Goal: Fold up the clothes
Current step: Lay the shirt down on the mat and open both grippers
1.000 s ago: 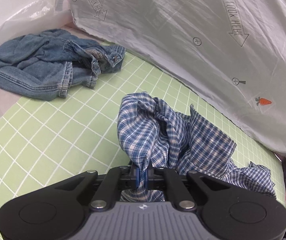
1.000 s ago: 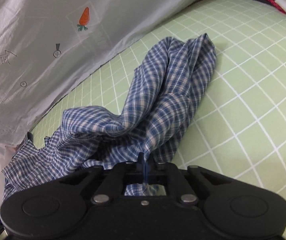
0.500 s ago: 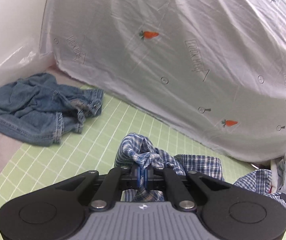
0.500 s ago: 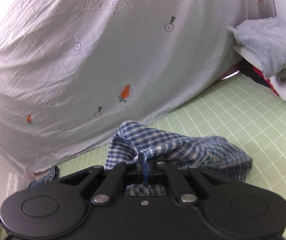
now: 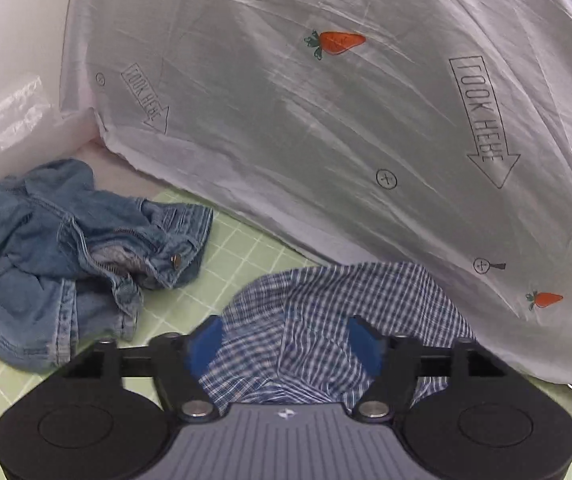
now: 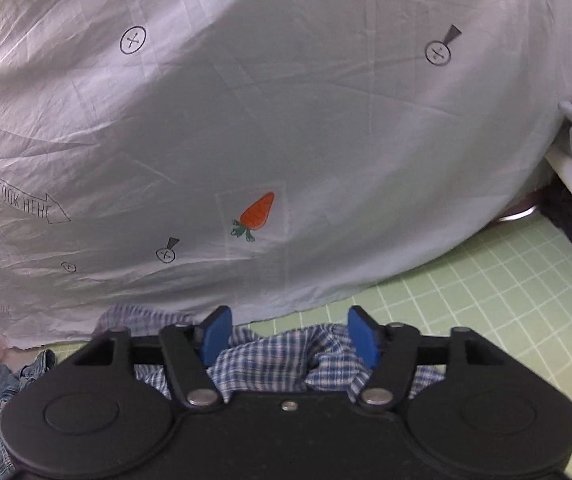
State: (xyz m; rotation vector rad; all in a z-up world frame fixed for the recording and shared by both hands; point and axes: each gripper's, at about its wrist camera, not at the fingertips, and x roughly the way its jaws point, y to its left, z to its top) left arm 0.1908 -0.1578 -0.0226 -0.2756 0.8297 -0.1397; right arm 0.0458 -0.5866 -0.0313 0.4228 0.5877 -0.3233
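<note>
The checked shirt (image 5: 337,312) lies bunched on the green grid mat (image 5: 242,248), between the opening jaws of the left gripper (image 5: 284,346) and right gripper (image 6: 287,336), unpinched. Soft, light, limp cloth is expected; hems or seams should be gripped.

left gripper (image 5: 284,338) opening, right gripper (image 6: 287,334) opening

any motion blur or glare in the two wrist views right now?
Left wrist: plaid shirt between the opening left gripper is smeared by motion; denim stays sharp; shiny streaks on the printed sheet. Right wrist: softer overall, sheet bright at top left, fisheye bends the green grid mat.
</note>
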